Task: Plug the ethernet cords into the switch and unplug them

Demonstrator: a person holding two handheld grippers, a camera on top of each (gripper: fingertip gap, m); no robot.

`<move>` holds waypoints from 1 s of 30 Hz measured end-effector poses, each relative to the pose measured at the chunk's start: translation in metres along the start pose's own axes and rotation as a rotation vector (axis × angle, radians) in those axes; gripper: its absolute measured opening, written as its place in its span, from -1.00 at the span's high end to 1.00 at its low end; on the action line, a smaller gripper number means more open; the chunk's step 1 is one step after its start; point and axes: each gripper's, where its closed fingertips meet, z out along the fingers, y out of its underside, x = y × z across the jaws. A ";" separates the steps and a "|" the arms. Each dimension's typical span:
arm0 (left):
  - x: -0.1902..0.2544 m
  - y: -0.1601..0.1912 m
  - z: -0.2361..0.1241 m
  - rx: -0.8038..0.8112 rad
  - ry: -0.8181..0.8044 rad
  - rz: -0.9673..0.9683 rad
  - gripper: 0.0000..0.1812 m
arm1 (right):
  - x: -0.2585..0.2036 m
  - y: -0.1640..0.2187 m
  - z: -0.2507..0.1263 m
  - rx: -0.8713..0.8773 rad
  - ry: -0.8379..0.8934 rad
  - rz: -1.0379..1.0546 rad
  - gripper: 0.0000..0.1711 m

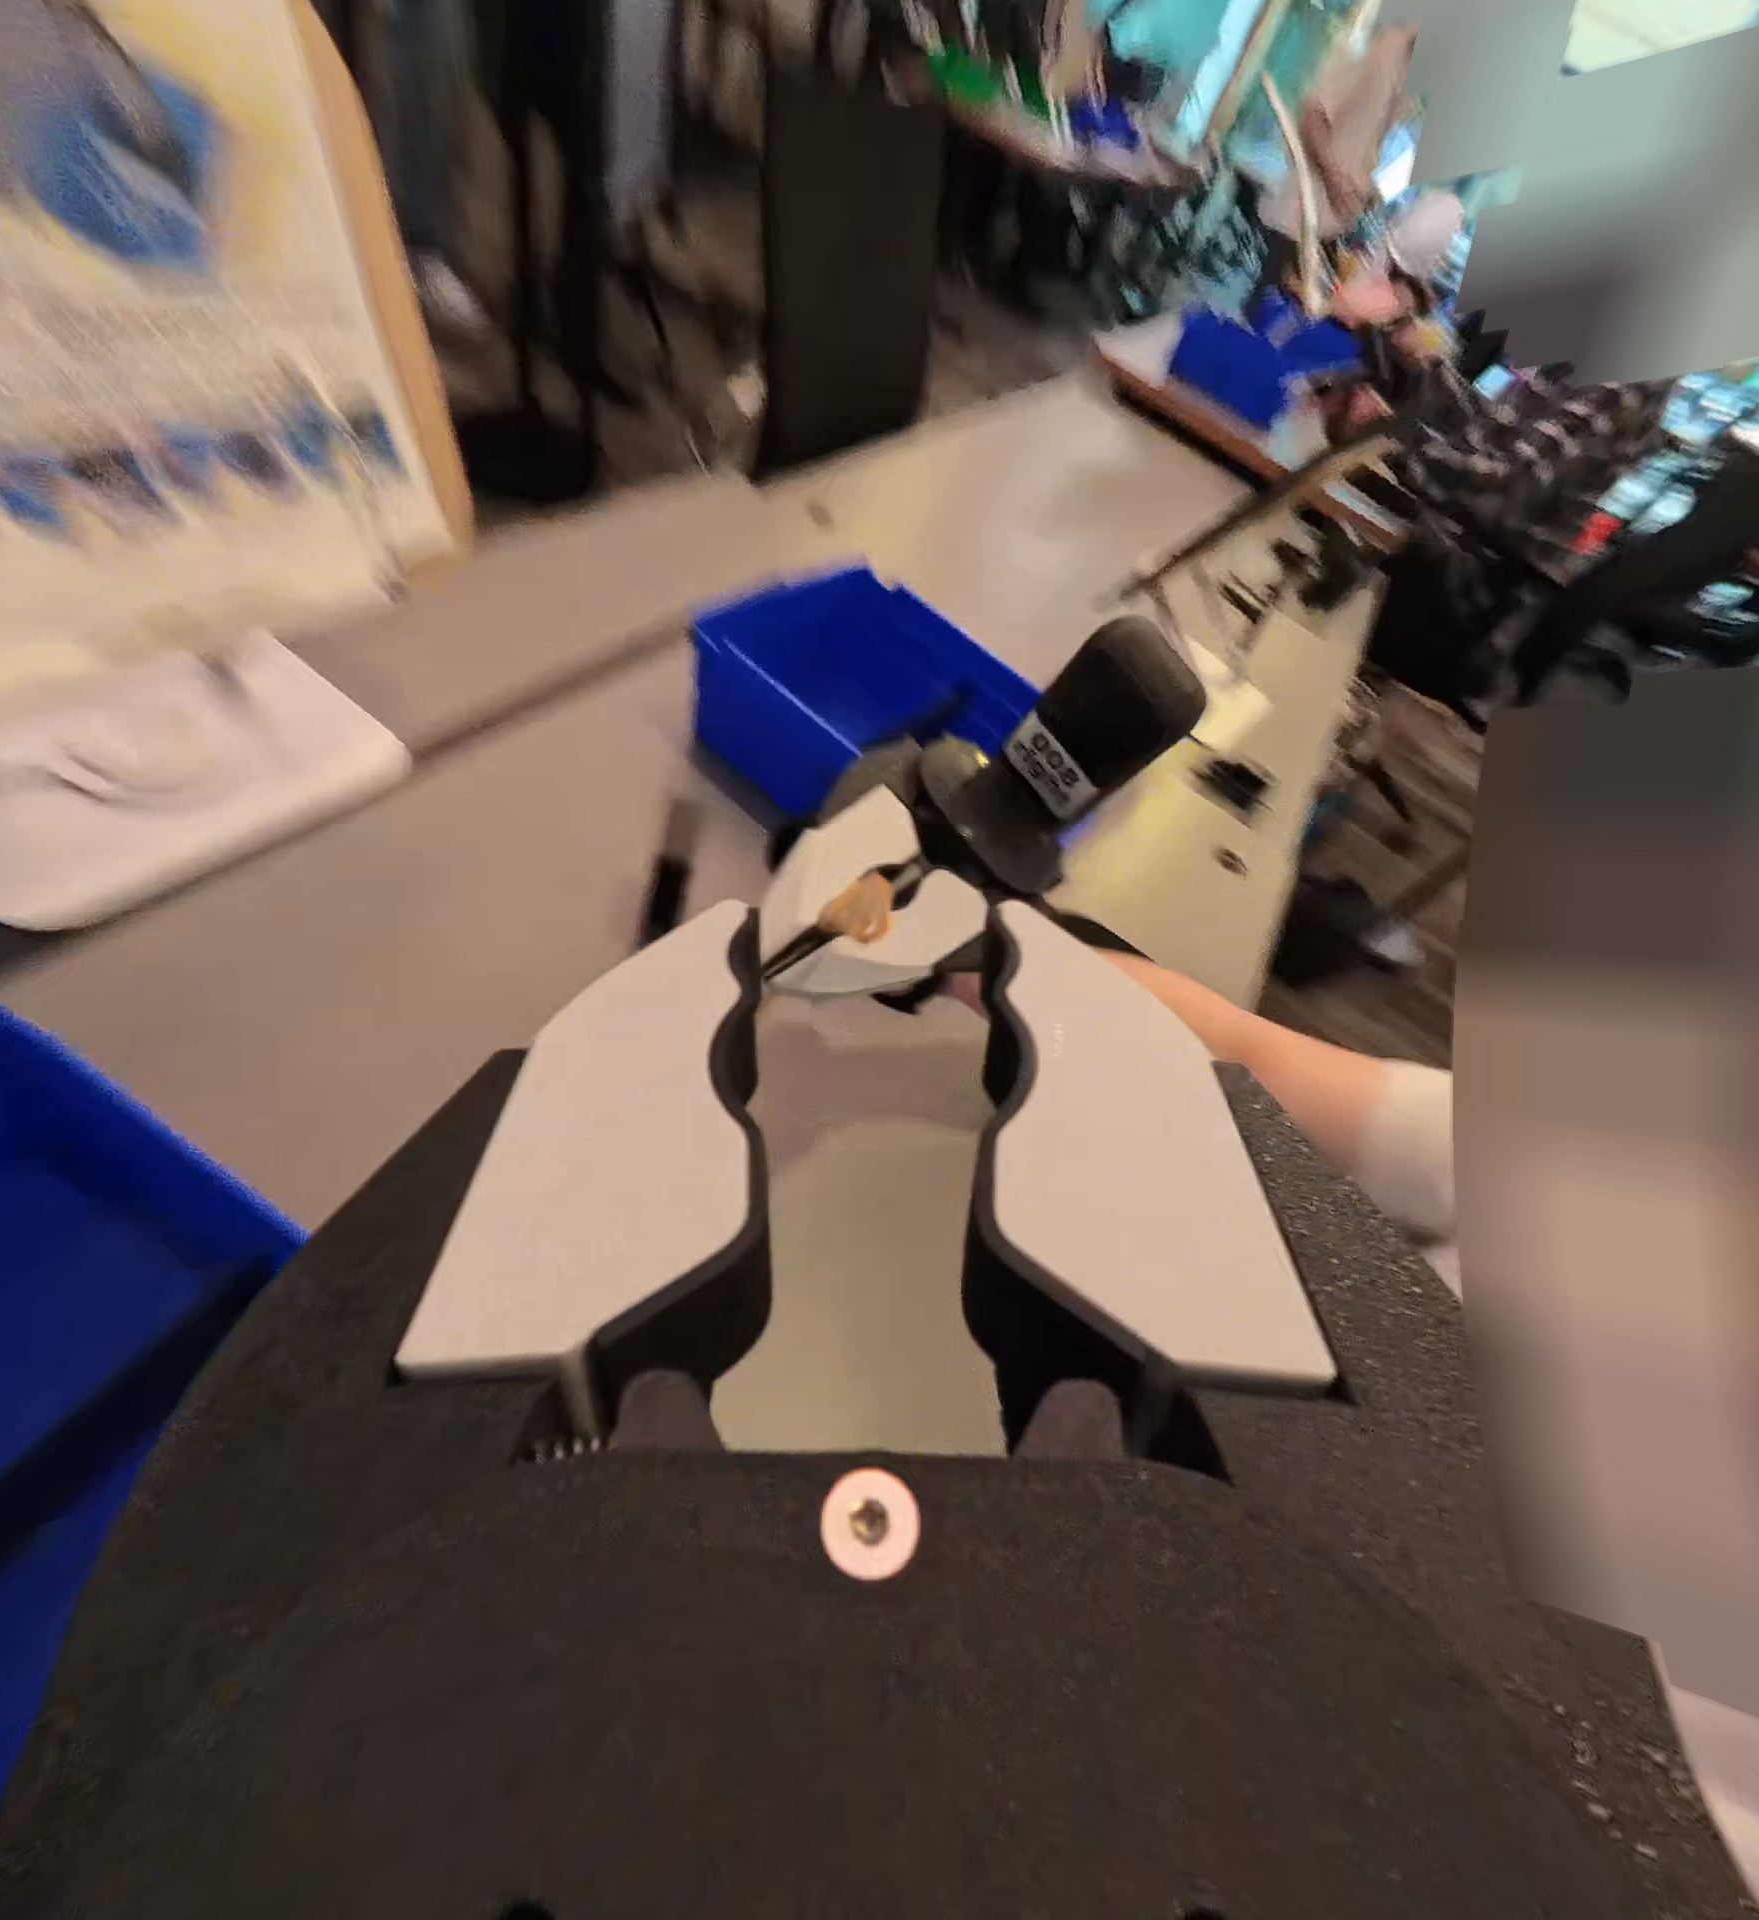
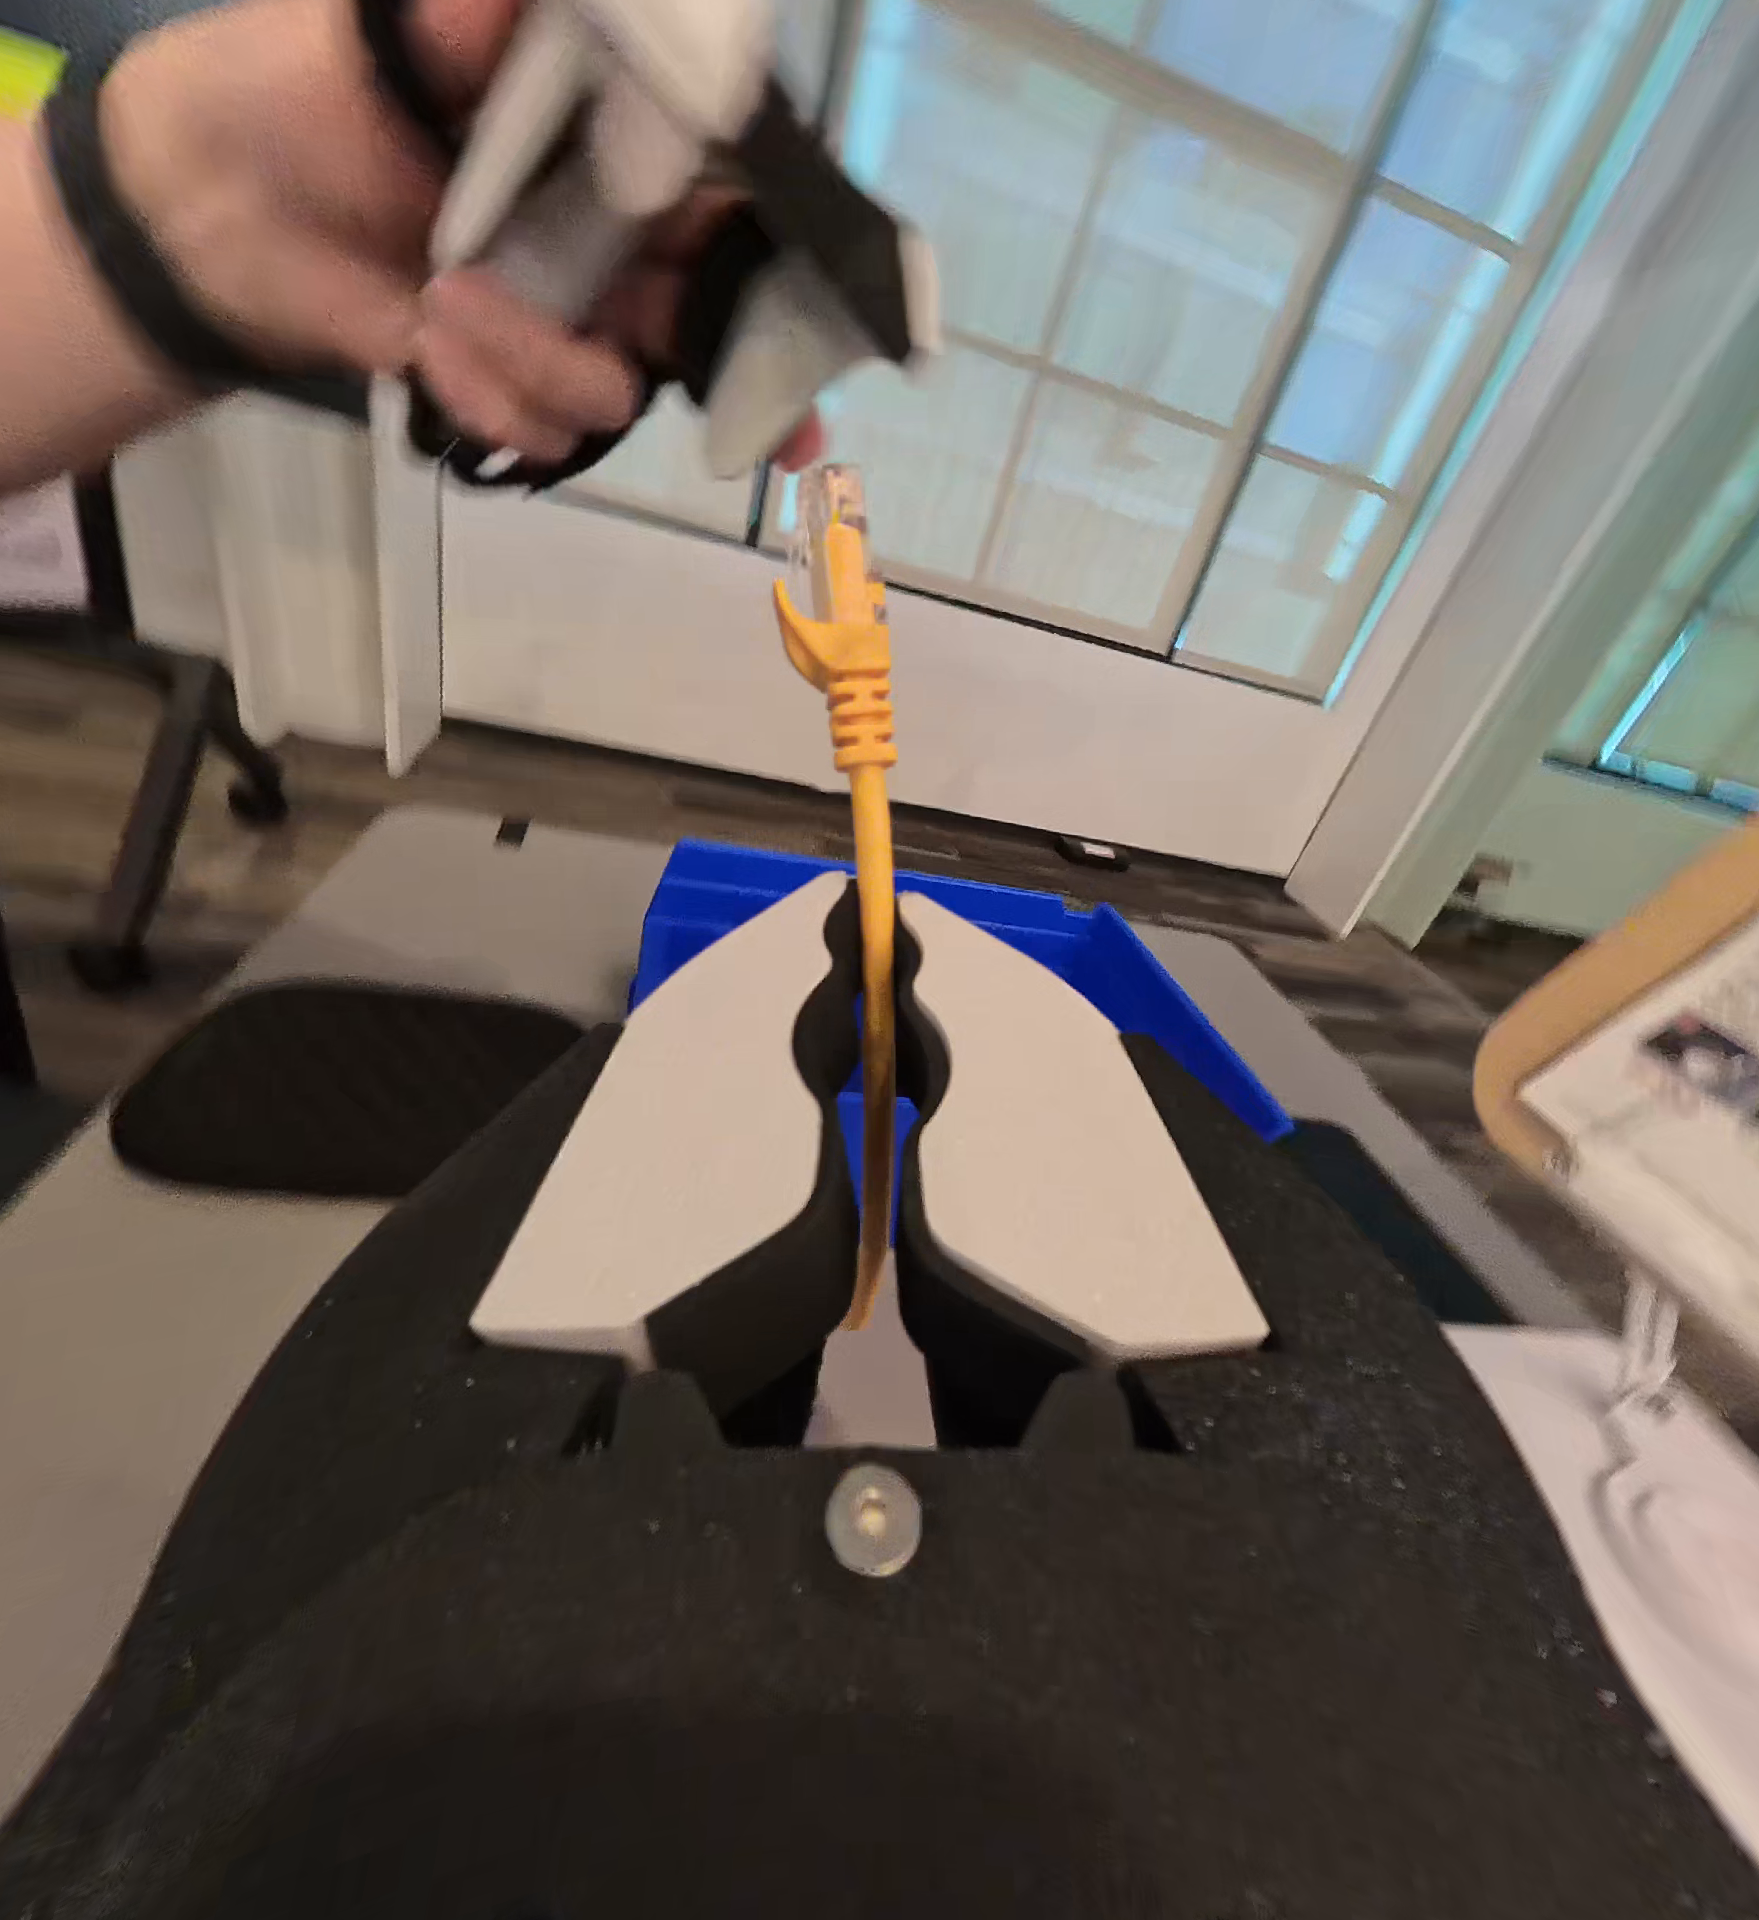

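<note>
Yellow round ethernet cord (image 2: 870, 935), pinched by the right gripper (image 2: 877, 914), needs a steady plug-first approach; left gripper (image 1: 870, 935) fingers spread.

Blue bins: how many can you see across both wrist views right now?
2 for certain: one blue bin ahead on the table, another at the left wrist view's left edge. The right view's bin may be either.
</note>
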 end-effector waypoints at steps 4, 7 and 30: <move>-0.025 -0.001 -0.008 0.256 -0.287 0.200 0.52 | 0.042 0.000 -0.011 0.112 0.159 0.391 1.00; -0.030 0.012 0.016 0.445 -0.393 0.204 0.63 | 0.046 0.001 -0.013 0.150 0.231 0.446 1.00; -0.021 0.007 0.087 0.411 -0.001 0.037 0.85 | 0.021 -0.014 -0.008 0.127 0.227 0.060 0.95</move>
